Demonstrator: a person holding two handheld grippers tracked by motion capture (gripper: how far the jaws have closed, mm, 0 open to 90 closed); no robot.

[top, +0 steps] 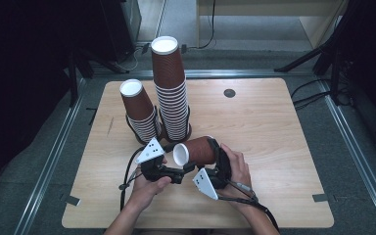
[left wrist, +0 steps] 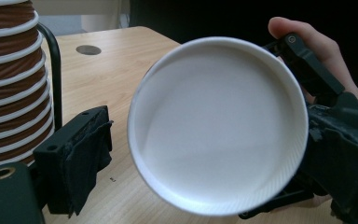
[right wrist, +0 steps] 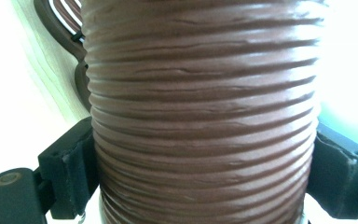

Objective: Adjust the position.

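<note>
Held sideways above the tabletop [top: 274,147], white mouth leftward: one brown ribbed paper cup [top: 196,152], clamped across its wall by the right gripper [right wrist: 205,177]. Left gripper [left wrist: 205,186] spread around the rim, not pressing. Probably light, easily crushed; best gripped gently at the stiffer rim.

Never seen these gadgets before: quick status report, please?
Right gripper clamped on sideways cup. Left gripper open at its white mouth, not gripping. Two cup stacks stand just behind; nothing blocking.
</note>
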